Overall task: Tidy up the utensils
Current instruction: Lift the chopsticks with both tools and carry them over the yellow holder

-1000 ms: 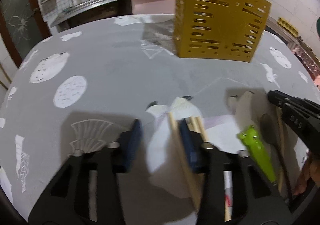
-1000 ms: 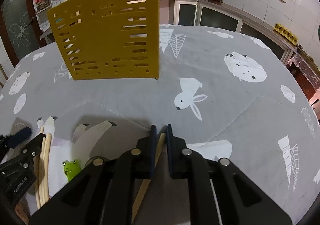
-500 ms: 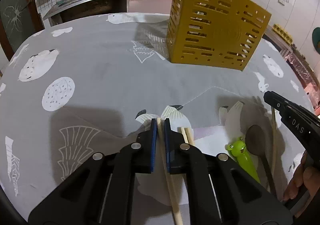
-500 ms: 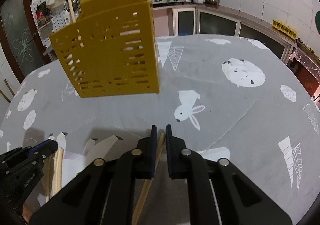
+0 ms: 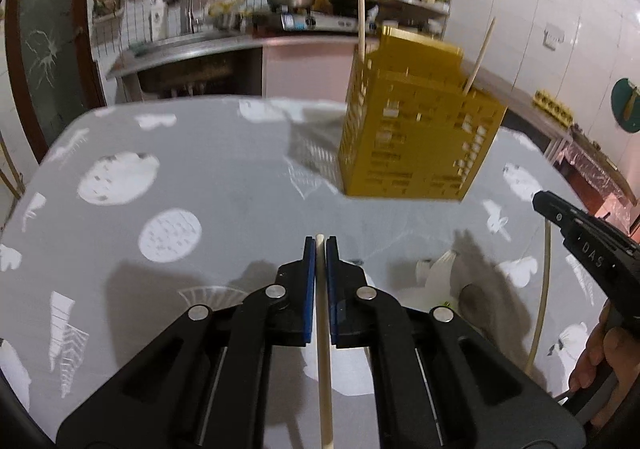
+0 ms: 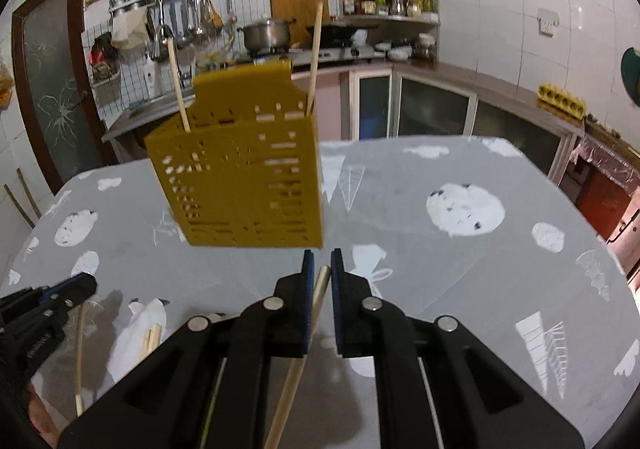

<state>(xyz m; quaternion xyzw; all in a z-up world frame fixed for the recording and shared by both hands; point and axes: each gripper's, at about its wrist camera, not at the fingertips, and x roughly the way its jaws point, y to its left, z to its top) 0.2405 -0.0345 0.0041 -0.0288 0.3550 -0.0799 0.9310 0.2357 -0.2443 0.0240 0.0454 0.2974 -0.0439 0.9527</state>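
Note:
A yellow perforated utensil holder (image 5: 416, 133) stands on the grey tablecloth, with two wooden sticks standing in it; it also shows in the right wrist view (image 6: 244, 173). My left gripper (image 5: 320, 245) is shut on a wooden chopstick (image 5: 323, 349), lifted above the table. My right gripper (image 6: 321, 261) is shut on another wooden chopstick (image 6: 304, 345), also lifted, just short of the holder. The right gripper shows at the right of the left wrist view (image 5: 580, 237), its chopstick (image 5: 542, 297) hanging below it.
More chopsticks (image 6: 150, 337) lie on a white patch of the cloth at the lower left. A dark spoon (image 5: 476, 297) lies between the grippers. A kitchen counter with pot and stove (image 6: 272, 37) stands behind the table.
Both grippers have risen from the table with their chopsticks. The left gripper closed on its chopstick a second ago. The view now tilts up toward the holder.

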